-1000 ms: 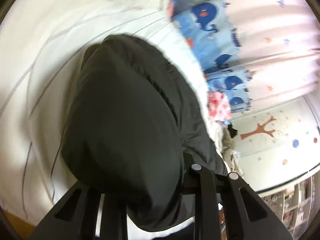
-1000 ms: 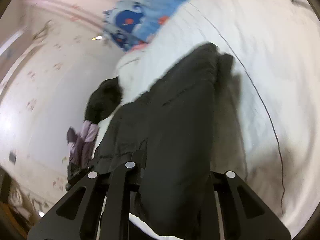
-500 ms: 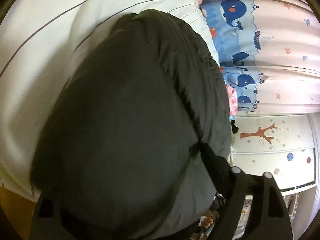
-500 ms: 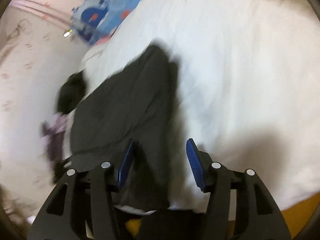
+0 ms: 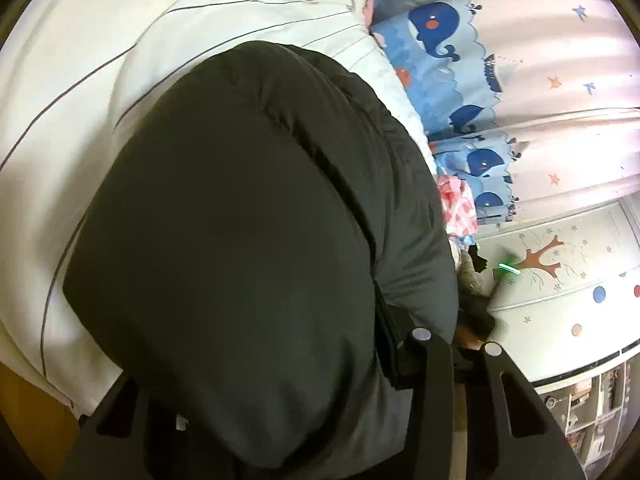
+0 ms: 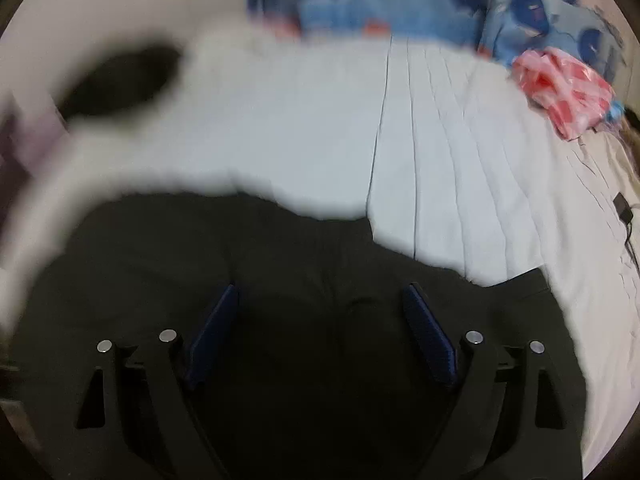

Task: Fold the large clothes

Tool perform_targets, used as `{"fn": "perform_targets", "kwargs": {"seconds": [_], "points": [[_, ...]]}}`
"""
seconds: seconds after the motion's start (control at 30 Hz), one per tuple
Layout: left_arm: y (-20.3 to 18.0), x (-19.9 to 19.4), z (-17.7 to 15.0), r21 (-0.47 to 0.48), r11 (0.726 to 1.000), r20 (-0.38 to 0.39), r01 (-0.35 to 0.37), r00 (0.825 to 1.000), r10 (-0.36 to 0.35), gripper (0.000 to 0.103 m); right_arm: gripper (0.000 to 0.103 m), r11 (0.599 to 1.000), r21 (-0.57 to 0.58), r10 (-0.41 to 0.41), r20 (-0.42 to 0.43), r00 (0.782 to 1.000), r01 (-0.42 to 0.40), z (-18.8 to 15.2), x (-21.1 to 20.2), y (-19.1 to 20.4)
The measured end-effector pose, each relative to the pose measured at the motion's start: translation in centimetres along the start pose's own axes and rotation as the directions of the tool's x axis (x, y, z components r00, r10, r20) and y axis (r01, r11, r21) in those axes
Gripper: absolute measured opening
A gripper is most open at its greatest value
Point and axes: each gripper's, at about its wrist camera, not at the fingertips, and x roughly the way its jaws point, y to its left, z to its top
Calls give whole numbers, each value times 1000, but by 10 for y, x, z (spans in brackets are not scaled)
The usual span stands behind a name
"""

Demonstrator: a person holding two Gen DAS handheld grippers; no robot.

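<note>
A dark padded jacket (image 5: 248, 240) is seen lying folded and bulging on a white bed (image 5: 80, 80), filling most of the left wrist view from the centre down to 6 o'clock. The left gripper (image 5: 280, 432) is largely buried under the jacket's bulk; its jaws have just been closing, with jacket fabric lying between the fingers, but whether the pads press on it cannot be told, since the pads are hidden. A whale-print curtain (image 5: 440, 40) is seen at 1 o'clock and a pink cloth (image 5: 458, 204) at 3 o'clock.

In the blurred right wrist view, the jacket (image 6: 300, 280) is spread across the lower half, with the bed (image 6: 440, 160) above it. The right gripper (image 6: 320, 332) is held over the jacket; its jaws have just been opening and stand wide apart, the blue pads (image 6: 428, 332) bare and nothing gripped. The pink cloth (image 6: 560, 88) lies at 2 o'clock.
</note>
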Motion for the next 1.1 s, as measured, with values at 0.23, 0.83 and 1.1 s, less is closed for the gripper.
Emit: {"fn": "perform_targets", "kwargs": {"seconds": [0.23, 0.83, 1.1], "points": [[-6, 5, 2, 32, 999, -15, -37, 999, 38, 45, 86, 998, -5, 59, 18, 998, -59, -5, -31, 6], [14, 2, 7, -113, 994, -13, -7, 1000, 5, 74, 93, 965, -259, 62, 108, 992, -32, -134, -87, 73], [-22, -8, -7, 96, 994, 72, -61, 996, 54, 62, 93, 981, -183, 85, 85, 993, -68, -141, -129, 60]]}}
